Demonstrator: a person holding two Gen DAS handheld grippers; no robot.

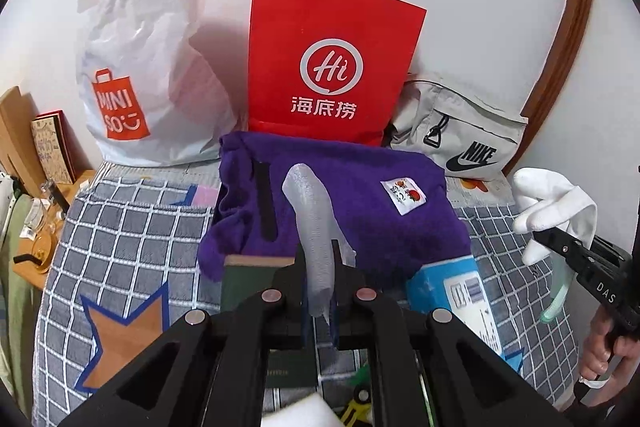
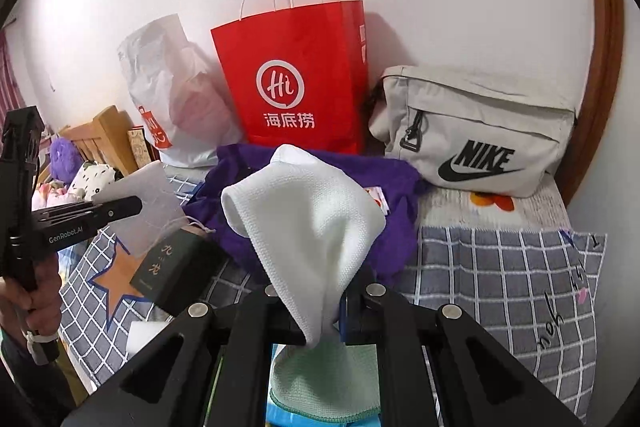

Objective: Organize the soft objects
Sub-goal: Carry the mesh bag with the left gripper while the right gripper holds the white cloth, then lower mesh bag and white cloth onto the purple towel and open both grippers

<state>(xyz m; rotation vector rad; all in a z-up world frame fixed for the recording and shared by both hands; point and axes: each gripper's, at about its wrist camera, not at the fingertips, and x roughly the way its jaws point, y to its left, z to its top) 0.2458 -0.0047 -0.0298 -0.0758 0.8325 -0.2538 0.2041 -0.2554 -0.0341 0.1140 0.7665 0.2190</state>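
White knit cloth (image 2: 316, 211) with a pale green hem, pinched in the clenched right gripper (image 2: 342, 307), held above the grey checked bedcover (image 2: 500, 267). Left gripper (image 1: 320, 283) clamps a translucent white mesh pouch (image 1: 312, 227). Beyond: purple fleece towel (image 1: 360, 211). Far, against the wall: white plastic bag (image 1: 140, 67) left, red paper bag (image 1: 328, 67) centre, grey Nike pouch (image 2: 480, 135) right.

Red paper bag (image 1: 336, 67) with white logo; white plastic bag (image 1: 140, 59) with orange print; grey pouch (image 2: 472, 131) with black lettering; purple cloth (image 1: 352, 211); white cloth (image 2: 308, 219); grey bedcover (image 2: 500, 267) checked white, orange star (image 1: 120, 339) edged blue.
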